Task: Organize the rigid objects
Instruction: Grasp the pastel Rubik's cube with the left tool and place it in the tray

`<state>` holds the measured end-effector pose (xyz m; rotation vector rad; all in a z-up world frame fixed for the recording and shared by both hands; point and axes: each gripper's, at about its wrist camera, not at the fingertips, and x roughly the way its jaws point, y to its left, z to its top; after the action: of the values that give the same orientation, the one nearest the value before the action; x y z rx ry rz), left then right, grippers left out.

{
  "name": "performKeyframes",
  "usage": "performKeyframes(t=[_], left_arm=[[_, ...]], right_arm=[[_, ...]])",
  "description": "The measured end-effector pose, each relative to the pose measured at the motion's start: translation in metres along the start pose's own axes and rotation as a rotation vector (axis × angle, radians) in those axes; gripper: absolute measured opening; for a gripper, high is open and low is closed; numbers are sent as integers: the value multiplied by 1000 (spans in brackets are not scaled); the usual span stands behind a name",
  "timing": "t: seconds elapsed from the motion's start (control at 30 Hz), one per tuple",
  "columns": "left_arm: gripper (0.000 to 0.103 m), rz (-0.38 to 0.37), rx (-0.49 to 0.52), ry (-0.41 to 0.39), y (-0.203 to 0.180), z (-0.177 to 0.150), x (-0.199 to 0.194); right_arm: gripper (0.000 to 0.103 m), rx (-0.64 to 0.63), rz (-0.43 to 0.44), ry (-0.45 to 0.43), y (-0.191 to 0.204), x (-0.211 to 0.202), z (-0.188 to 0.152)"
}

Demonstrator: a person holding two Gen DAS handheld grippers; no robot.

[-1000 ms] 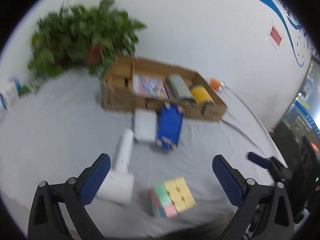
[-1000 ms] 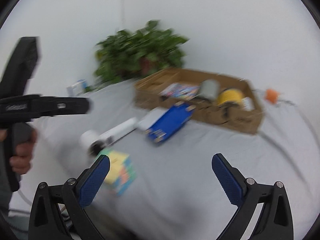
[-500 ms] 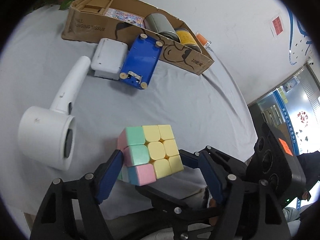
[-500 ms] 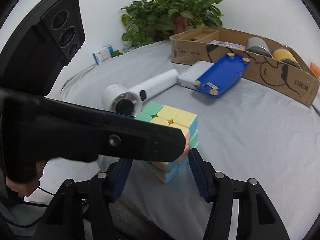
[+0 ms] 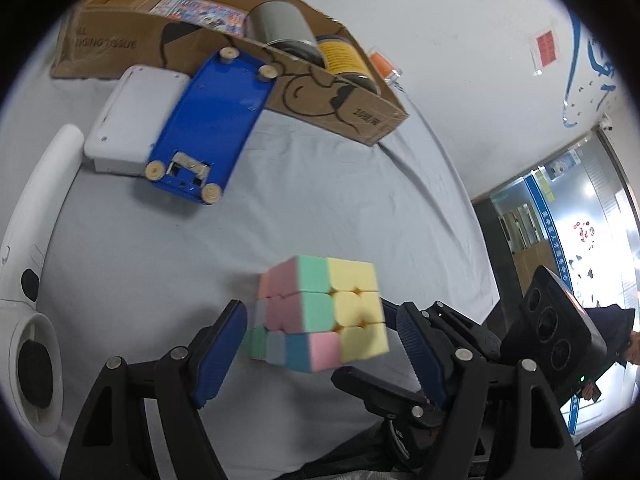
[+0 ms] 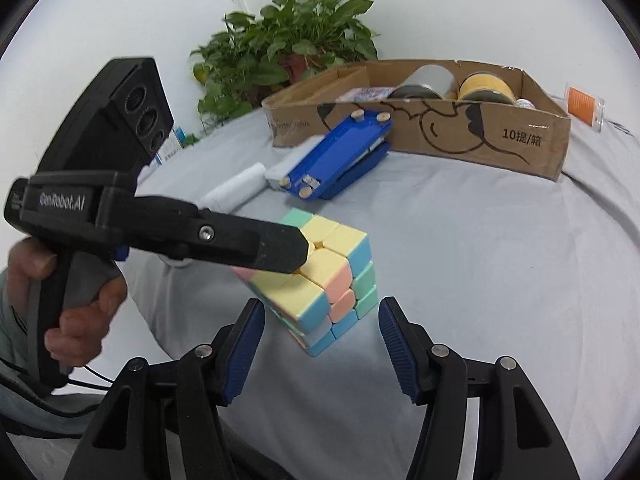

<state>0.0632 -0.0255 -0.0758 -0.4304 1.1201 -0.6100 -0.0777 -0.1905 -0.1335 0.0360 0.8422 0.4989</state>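
A pastel puzzle cube (image 5: 320,314) (image 6: 324,280) is between the blue pads of my left gripper (image 5: 320,344), held off the grey cloth and tilted. The left gripper's finger (image 6: 224,242) crosses in front of the cube in the right wrist view. My right gripper (image 6: 320,340) is open, its pads either side of the cube's lower part without touching it. Its fingers (image 5: 416,344) show just right of the cube in the left wrist view.
A cardboard box (image 5: 360,108) (image 6: 520,136) at the back holds a grey roll (image 5: 280,26), a yellow roll (image 5: 342,54) and a colourful booklet (image 5: 200,6). A blue stapler-like item (image 5: 212,116), a white box (image 5: 132,120) and a white hair dryer (image 5: 32,240) lie before it. A plant (image 6: 288,52) stands behind.
Both grippers dropped from high above the table to the cube. The left gripper closed on it and lifted it slightly; the right gripper narrowed around it.
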Motion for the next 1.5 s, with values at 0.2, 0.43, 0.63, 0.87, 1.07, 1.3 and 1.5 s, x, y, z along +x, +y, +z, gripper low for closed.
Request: performKeyframes(t=[0.2,0.43,0.63,0.87,1.07,1.3,1.5], left_arm=[[65,-49,-69,11,16,1,11],[58,58,48,-100,-11,18,-18],[59,95,123,-248,-25,67,-74],[59,118,143,-339,-5,168,-102],[57,117,65,-240,56,232,-69],[37,34,-111,-108,134,238,-24],[33,58,-98,-133,138,226,-34]], right_arm=[[54,-34,-61,43,13,22,6],[51,-85,-83,-47,26,8,45],[51,-199,-102,-170,46,2,129],[51,-250,-75,-192,46,43,241],[51,-174,-33,-57,16,124,286],[52,-73,-4,62,-5,174,273],[58,-77,-2,81,5,179,274]])
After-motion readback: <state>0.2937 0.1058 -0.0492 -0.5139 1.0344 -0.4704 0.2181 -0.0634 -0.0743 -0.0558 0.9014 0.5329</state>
